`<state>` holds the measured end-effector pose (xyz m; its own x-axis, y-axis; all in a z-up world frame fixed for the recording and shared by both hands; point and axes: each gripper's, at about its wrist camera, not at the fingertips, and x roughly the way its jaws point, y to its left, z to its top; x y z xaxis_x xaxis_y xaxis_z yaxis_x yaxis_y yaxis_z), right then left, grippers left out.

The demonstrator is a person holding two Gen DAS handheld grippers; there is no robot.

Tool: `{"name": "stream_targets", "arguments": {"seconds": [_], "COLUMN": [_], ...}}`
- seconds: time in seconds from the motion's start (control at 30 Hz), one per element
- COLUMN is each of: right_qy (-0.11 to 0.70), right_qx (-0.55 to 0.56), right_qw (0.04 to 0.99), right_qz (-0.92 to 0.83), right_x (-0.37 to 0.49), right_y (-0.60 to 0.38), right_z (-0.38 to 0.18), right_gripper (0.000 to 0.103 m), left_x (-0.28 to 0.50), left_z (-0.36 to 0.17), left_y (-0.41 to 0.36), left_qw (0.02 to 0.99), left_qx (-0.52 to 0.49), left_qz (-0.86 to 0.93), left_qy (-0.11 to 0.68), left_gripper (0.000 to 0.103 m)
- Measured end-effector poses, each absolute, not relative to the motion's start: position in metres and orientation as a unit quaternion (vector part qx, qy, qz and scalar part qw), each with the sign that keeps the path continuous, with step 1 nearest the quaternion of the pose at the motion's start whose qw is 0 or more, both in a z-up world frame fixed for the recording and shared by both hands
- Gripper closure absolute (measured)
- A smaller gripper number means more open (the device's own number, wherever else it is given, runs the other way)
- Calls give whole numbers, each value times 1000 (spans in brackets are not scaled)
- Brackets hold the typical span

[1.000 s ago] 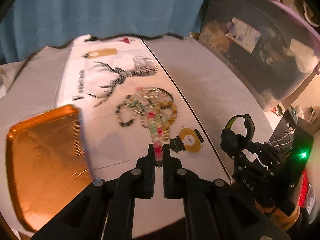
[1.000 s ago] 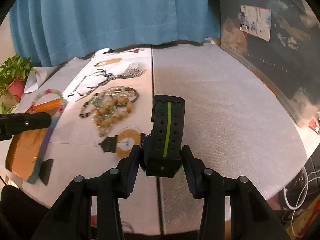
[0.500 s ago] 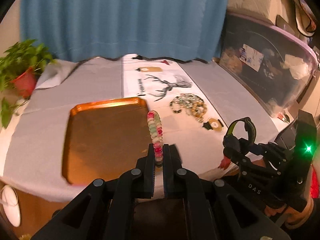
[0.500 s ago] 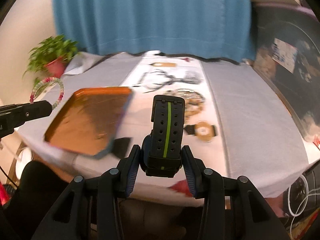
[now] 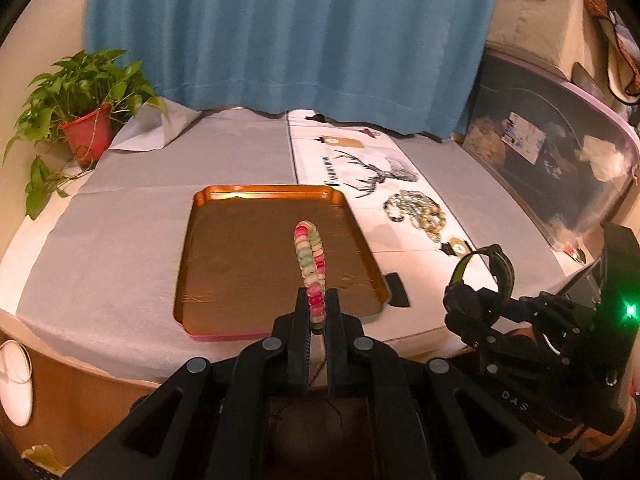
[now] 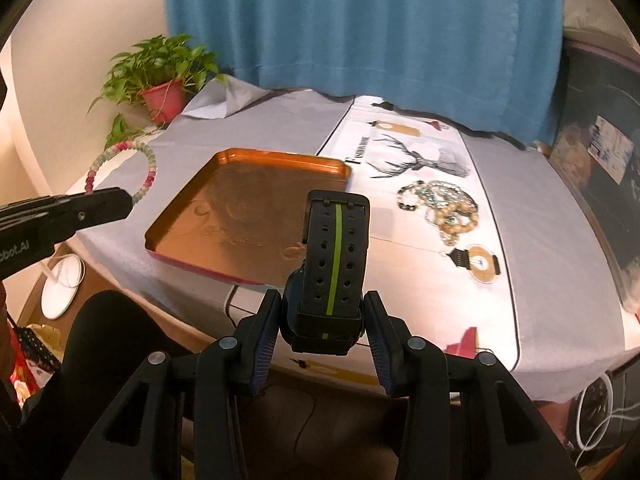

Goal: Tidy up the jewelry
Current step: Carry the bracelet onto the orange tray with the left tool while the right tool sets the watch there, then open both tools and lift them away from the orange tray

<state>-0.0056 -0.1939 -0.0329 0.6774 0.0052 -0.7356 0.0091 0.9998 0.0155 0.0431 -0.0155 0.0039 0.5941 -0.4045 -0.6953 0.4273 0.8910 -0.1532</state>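
Above an orange tray (image 5: 208, 240), the left gripper (image 5: 318, 308) pinches a beaded bracelet (image 5: 310, 256) while the right gripper (image 6: 324, 320) clamps a black watch (image 6: 334, 264).

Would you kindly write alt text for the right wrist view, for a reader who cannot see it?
The right tool grips a black watch with a green stripe above the table edge. Beyond it lies an empty orange tray; bracelets are heaped to its right, and the left tool holds a pastel beaded bracelet.
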Motion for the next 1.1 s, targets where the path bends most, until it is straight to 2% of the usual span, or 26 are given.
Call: {"name": "stream_targets", "arguments": {"seconds": [0.47,0.8,0.87,0.9,0.93,0.97,1.03,1.1], "right_qy": [445,446,433,431,423,412,411,419], "right_qx": [-8,-18,-44,-63,-76,-86,-88,-67], "right_qw": [895,894,900,900,903,907,907,905], "right_qz": [43,48,36,25,18,16,19,30], "right_x": [104,158,163,164,164,162,159,153], "right_y": [-153,-134,-129,-127,-125,-123,-122,-124], "right_z": [-70,-88,-87,-87,-87,-86,-86,-85], "right_gripper": [60,60,50,25,12,12,12,12], "left_x": [136,189,193,195,197,196,186,181], "left_z": [-31,-64,-68,-69,-70,-70,-68,-68], "left_y": [3,4,5,7,7,8,9,9], "left_qw": [897,891,893,892,892,896,909,906], "left_qx": [24,38,37,38,45,52,65,79], "left_qz": [-172,-147,-134,-125,-107,-92,-83,-88], "left_qy": [405,428,429,434,437,432,403,406], "left_gripper": [99,98,82,42,21,0,0,0]}}
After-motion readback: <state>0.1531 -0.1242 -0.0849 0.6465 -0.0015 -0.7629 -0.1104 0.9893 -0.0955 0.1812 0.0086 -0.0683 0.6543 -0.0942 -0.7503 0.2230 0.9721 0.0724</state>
